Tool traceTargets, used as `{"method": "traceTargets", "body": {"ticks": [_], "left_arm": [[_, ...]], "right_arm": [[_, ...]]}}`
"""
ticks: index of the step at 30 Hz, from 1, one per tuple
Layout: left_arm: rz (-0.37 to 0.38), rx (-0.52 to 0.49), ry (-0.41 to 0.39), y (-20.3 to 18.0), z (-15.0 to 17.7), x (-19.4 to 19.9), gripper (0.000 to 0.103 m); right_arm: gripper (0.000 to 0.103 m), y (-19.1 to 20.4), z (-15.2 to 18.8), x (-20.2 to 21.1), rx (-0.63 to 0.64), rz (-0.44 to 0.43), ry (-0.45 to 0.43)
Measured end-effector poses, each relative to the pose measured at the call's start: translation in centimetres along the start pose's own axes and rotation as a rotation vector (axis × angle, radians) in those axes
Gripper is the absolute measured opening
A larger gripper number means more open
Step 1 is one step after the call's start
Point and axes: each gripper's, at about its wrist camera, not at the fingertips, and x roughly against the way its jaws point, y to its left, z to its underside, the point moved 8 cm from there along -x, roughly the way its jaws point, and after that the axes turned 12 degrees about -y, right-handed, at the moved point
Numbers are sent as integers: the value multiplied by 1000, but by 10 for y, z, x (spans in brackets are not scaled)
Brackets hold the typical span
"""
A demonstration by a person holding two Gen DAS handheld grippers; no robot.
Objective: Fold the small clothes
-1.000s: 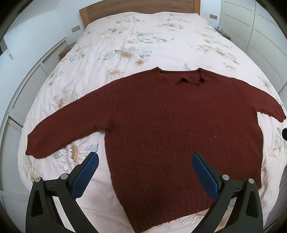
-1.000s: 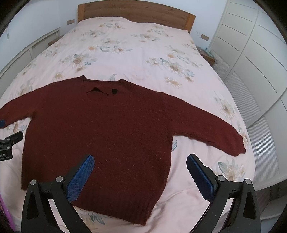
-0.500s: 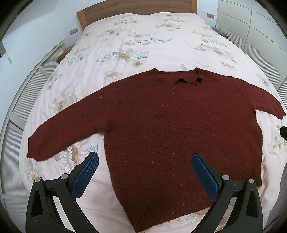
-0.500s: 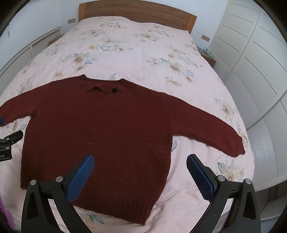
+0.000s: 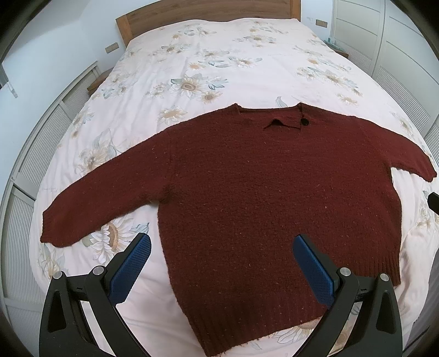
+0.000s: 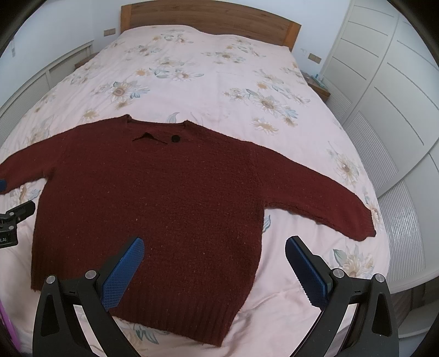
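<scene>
A dark red knitted sweater (image 5: 274,197) lies flat and face up on the bed, both sleeves spread out, with a black button (image 5: 304,121) at the neck. It also shows in the right wrist view (image 6: 164,203). My left gripper (image 5: 221,244) is open and empty, held above the sweater's lower left hem. My right gripper (image 6: 214,247) is open and empty, above the lower right hem. The left sleeve cuff (image 5: 55,230) and the right sleeve cuff (image 6: 362,225) lie on the bedspread.
The bed (image 5: 219,55) has a pale floral bedspread and a wooden headboard (image 6: 208,16). White wardrobe doors (image 6: 384,82) stand to the right, louvred panels (image 5: 24,170) to the left. The left gripper's body (image 6: 11,222) shows at the right wrist view's left edge.
Both views have shifted slightly; the sweater sits a little lower in the left wrist view. The sweater itself has not moved and both grippers stay open.
</scene>
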Motion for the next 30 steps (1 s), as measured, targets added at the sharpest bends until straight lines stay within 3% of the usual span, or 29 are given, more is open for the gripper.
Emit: {"method": "traceTargets", "body": {"ticks": [8, 13, 17, 25, 30], "left_arm": [[-2, -38, -23, -2, -16, -9, 102], [29, -67, -45, -7, -38, -21, 102], [43, -75, -42, -11, -55, -38, 102], [53, -76, -1, -14, -66, -75, 102], [60, -63, 34, -11, -62, -97, 102]], "right_arm": [[103, -47, -10, -20, -58, 48, -38], [103, -120, -20, -44, -134, 123, -63], [103, -192, -15, -75, -220, 194, -19], [103, -328, 43, -145, -461, 342, 127], [103, -369, 86, -176, -643, 376, 188]]}}
